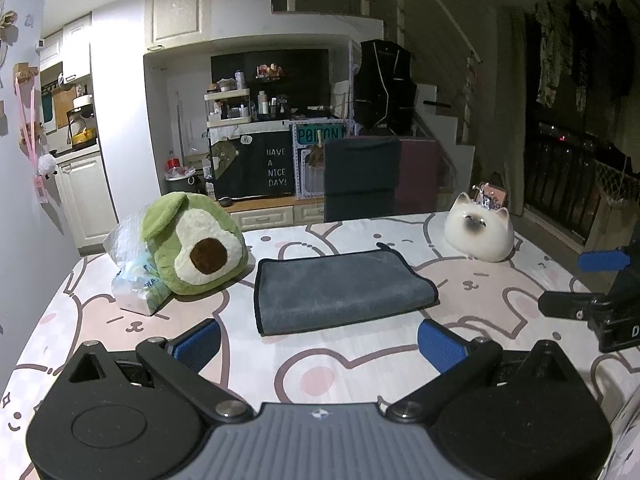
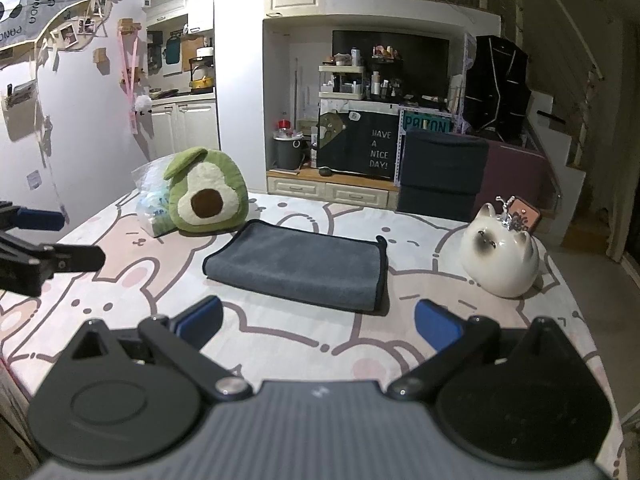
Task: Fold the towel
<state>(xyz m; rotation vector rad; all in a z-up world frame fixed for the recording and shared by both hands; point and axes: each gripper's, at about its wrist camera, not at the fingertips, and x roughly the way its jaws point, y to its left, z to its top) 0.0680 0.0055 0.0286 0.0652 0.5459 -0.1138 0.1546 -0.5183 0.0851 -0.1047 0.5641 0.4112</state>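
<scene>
Lying folded on bedspread (image 1: 360, 356), towel (image 1: 340, 290) ahead of both hand-held grippers (image 1: 318, 344) (image 2: 318, 328), jaws spread, empty.

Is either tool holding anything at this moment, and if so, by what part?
Nothing is held. The left tool and right tool are both open over the bedsheet, short of the folded grey towel, which lies untouched.

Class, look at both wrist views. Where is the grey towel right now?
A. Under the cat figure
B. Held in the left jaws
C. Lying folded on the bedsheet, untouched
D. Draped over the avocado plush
C: the grey towel lies folded on the bedsheet, both grippers open and clear of it.
</scene>
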